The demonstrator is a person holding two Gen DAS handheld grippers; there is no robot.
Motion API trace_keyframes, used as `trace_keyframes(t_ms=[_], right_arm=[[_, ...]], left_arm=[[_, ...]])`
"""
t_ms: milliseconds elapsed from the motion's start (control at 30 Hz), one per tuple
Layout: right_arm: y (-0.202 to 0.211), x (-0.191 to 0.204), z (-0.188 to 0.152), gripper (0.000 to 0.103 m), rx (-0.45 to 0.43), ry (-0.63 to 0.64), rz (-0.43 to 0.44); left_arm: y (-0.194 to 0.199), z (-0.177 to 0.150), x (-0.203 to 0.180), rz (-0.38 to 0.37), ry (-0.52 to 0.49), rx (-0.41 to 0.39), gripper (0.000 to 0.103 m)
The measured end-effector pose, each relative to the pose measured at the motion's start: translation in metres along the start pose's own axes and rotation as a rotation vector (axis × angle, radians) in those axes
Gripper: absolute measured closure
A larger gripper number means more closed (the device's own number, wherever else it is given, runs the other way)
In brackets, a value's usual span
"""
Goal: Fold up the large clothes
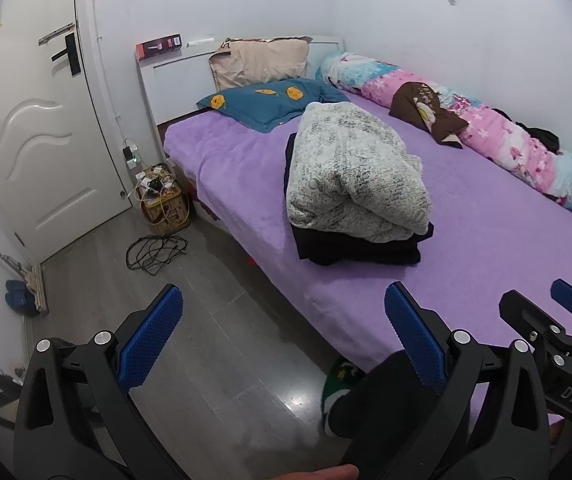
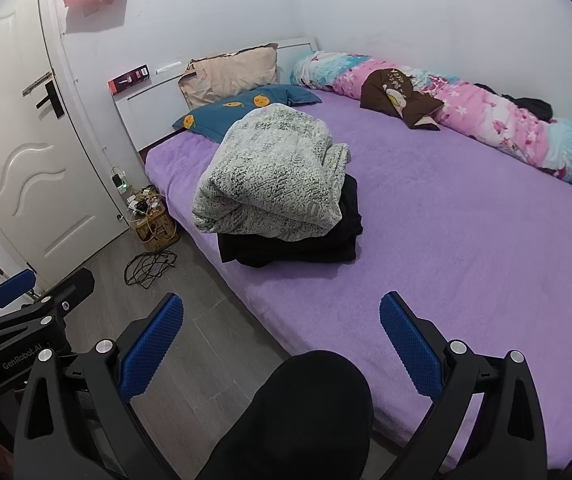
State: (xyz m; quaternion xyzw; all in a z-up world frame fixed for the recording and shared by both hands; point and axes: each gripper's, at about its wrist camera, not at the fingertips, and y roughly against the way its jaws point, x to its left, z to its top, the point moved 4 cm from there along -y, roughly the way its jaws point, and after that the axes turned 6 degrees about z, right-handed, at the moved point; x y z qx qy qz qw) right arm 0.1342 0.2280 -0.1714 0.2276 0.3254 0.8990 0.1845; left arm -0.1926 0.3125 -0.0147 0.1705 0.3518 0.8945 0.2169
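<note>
A folded grey-and-white speckled garment (image 1: 354, 176) lies on top of folded black clothes (image 1: 362, 246) in the middle of the purple bed (image 1: 486, 240). The same stack shows in the right wrist view, speckled garment (image 2: 274, 184) over black clothes (image 2: 298, 246). My left gripper (image 1: 284, 340) is open and empty, held back above the bed's near edge and the floor. My right gripper (image 2: 282, 344) is open and empty, also short of the stack. The right gripper shows at the right of the left view (image 1: 566, 320).
Pillows (image 1: 270, 100) and a rolled pink-and-blue quilt (image 1: 486, 128) line the head and far side of the bed. A white door (image 1: 26, 128), a box of cables (image 1: 162, 204) and a loose cord (image 1: 156, 252) are on the grey floor at left. A knee in black (image 2: 306, 420) is below.
</note>
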Motion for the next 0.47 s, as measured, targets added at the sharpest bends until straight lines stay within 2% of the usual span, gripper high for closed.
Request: trace_keyframes(t_ms=[467], right_arm=[[0.0019, 0.0009, -0.0002, 0.006, -0.004, 0.010, 0.003]], left_arm=[[0.0015, 0.0012, -0.0049, -0.019, -0.010, 0.001, 0.006]])
